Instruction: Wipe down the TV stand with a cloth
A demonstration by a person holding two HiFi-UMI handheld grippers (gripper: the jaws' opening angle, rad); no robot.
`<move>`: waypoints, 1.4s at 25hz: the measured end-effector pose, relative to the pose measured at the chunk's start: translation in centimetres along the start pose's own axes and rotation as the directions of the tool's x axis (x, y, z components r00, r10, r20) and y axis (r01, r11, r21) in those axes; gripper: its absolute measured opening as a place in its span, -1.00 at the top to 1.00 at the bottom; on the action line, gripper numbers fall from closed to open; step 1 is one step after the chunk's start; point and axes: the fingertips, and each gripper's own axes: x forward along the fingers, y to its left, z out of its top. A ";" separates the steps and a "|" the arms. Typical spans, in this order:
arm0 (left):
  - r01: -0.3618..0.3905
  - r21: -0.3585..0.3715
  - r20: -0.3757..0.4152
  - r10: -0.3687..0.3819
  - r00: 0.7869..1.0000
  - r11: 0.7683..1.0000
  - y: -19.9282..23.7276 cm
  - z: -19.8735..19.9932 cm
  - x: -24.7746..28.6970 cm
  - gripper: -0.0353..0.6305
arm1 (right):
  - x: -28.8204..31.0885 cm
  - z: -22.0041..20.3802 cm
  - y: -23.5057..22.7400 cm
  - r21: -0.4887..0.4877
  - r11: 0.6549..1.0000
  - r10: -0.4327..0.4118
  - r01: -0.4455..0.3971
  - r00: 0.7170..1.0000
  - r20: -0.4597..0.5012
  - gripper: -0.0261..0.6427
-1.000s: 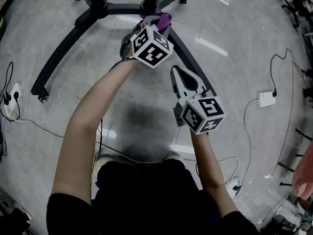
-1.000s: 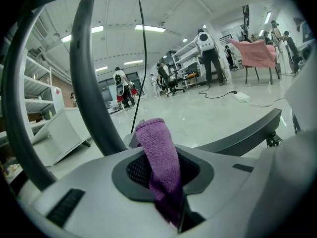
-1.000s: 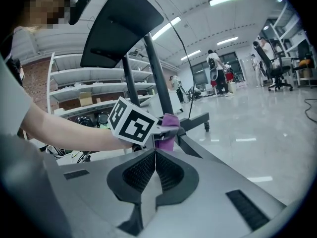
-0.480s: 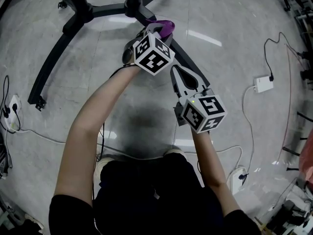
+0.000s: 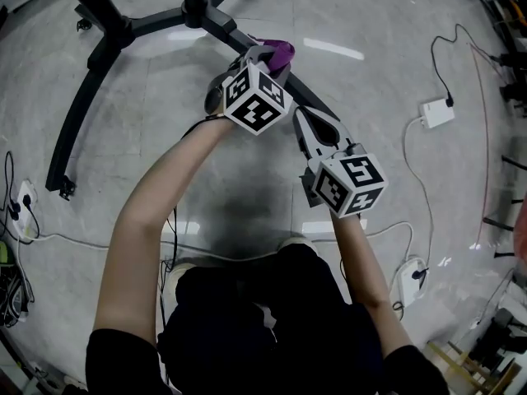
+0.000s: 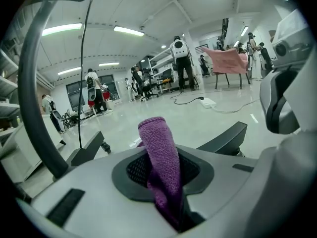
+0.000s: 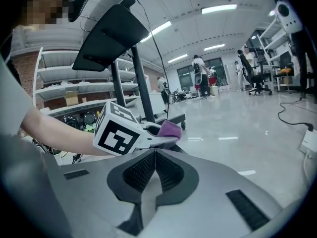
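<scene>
1. TV stand (image 5: 196, 6). Black floor base. The legs spread from a hub at 12 o'clock in the head view. One leg runs out toward 8 o'clock; another runs toward 4 o'clock and passes under both grippers. That second leg appears to be the surface being wiped.

2. Left gripper (image 5: 263, 58). Held forward at 12 o'clock, low over the 4 o'clock leg. The jaws are clamped on the cloth (image 6: 159, 152), a purple terry piece. A folded tongue of it stands out past the tips, likely left free so fabric, not plastic, meets the leg. Contact with the leg cannot be confirmed.

3. Right gripper (image 7: 154, 170). Held just behind the left one, toward 4 o'clock. The jaws are pressed together with nothing between them. It carries no tool and looks parked over the same leg, clear of the wiping path.

4. White adapter (image 5: 435, 112). Lies on the floor at 3 o'clock with its cable, well apart from the stand. No part in the task.
</scene>
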 end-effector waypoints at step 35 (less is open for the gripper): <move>0.371 0.118 0.087 -0.382 0.920 0.921 -19.6 7.0 -0.1 0.65 | -12.3 -1.9 -9.9 0.299 0.904 -0.340 0.306 0.938 0.066 0.85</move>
